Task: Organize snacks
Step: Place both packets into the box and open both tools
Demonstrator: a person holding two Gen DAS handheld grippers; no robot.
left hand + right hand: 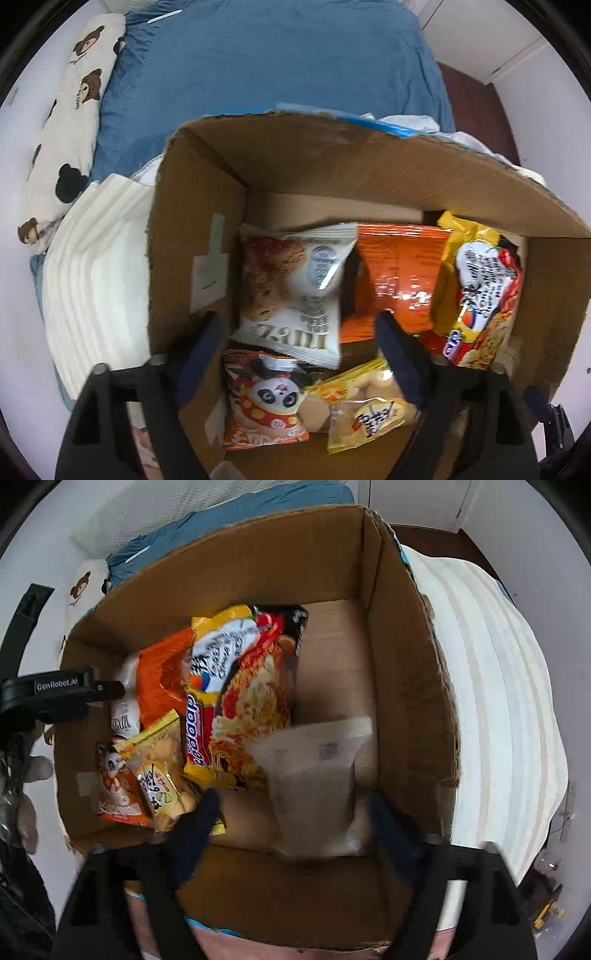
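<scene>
Blue bedding (280, 66) fills the background, a bear-print pillow (70, 122) along its left edge, and on the bed stands an open cardboard box (332, 162) with a stack of folded white cloth (96, 273) just beside it.

Down into the box we go! The left tongs (299, 332) hang over it with both fingers spread wide, gripping nothing. Between them lies a white cookie packet (295, 291), with a panda snack bag (266, 398) and a yellow snack bag (365, 402) below it. An orange packet (399, 273) sits to its right, touching it, and a yellow-and-red noodle packet (480, 295) leans against the box's right wall.

Over to the right tongs (291, 812): also spread wide above the box, with a blurred translucent pouch (314, 782) between the fingers; whether either finger touches it, I cannot tell. That pouch sits near the box's near right corner, just beside the noodle packet (243, 698). The other snacks crowd the left side of the box floor, and the left tool's black body (55, 694) pokes in at the left rim.
</scene>
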